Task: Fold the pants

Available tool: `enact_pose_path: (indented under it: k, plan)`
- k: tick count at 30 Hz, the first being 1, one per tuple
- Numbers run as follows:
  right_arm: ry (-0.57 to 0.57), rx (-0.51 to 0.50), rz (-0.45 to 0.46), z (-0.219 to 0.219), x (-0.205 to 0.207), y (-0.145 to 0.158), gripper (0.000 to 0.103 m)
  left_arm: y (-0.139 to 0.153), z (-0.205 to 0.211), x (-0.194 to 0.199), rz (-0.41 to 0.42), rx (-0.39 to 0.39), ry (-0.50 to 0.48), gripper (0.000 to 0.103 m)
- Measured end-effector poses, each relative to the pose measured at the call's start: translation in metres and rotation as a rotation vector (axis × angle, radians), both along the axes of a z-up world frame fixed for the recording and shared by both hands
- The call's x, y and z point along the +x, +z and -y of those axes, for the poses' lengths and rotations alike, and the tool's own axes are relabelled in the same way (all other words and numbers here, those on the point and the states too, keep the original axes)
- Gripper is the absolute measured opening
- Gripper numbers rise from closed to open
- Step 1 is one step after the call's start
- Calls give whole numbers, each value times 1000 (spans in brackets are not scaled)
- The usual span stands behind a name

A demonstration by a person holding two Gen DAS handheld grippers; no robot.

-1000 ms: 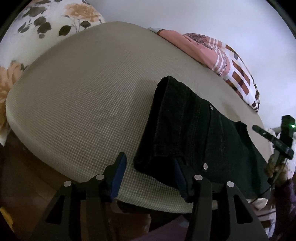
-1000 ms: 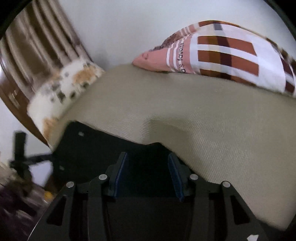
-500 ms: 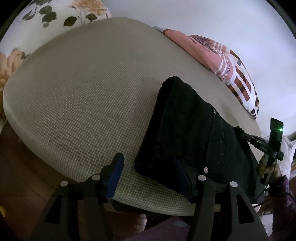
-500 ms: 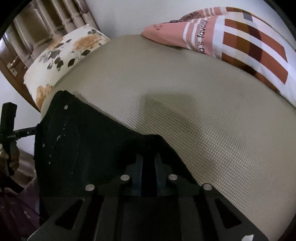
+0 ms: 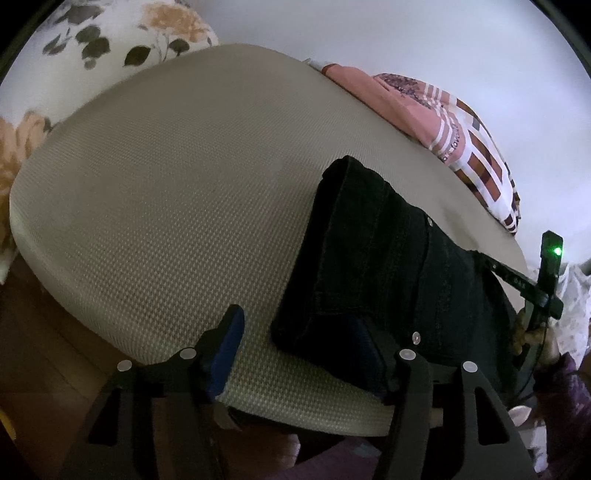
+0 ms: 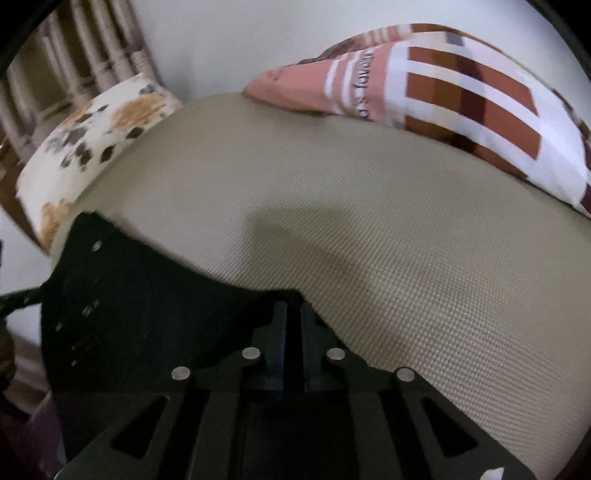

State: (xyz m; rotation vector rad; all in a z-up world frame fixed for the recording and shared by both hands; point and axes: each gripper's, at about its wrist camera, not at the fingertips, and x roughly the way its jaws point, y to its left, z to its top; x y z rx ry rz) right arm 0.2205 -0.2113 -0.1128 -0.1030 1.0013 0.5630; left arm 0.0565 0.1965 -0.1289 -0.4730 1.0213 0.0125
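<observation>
Black pants (image 5: 388,266) lie folded on a beige mattress (image 5: 177,192), near its front right edge. My left gripper (image 5: 299,339) is open at the pants' near left corner; its right finger (image 5: 369,350) touches the dark cloth and its left finger (image 5: 227,343) is over bare mattress. In the right wrist view the pants (image 6: 140,302) fill the lower left. My right gripper (image 6: 291,321) is shut on the pants' right edge. The right gripper also shows at the far right of the left wrist view (image 5: 517,280).
A floral pillow (image 5: 110,33) lies at the mattress's far left and a pink, brown and white checked pillow (image 6: 443,92) at the far right, against a white wall. Wooden floor (image 5: 33,350) shows below the mattress edge. A wooden railing (image 6: 74,62) stands at back left.
My right gripper closed on the pants' edge, from open a second ago, and has stayed shut. The left gripper stayed open at the pants' near corner with small shifts.
</observation>
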Motion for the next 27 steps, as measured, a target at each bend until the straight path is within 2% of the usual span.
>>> enact_pose_path:
  k: [9,11,12,14,16,20,22,23,24,27]
  plan:
    - [-44,-5,51,-1,0,-2,3,4,0,2,16,62,-5,68]
    - [-55,25,28,4,4,-3,4,7,-1,1,18,84,-2,68]
    - [-65,47,11,7,6,-4,5,9,-3,1,19,86,-2,68]
    - [-91,77,-10,14,10,-6,13,11,-6,0,23,97,6,70]
    - [-99,87,-13,14,11,-6,14,15,-7,0,28,88,6,70]
    - [-103,62,17,10,7,-6,15,26,1,-3,60,138,-14,70]
    - [-107,68,16,11,7,-6,16,23,6,0,50,193,-31,77]
    - [-111,72,17,11,7,-5,18,15,9,4,11,253,-49,79]
    - [-117,74,18,12,7,-5,19,8,10,7,-14,279,-73,79]
    - [-122,78,19,13,6,-5,22,4,4,5,13,266,-79,87]
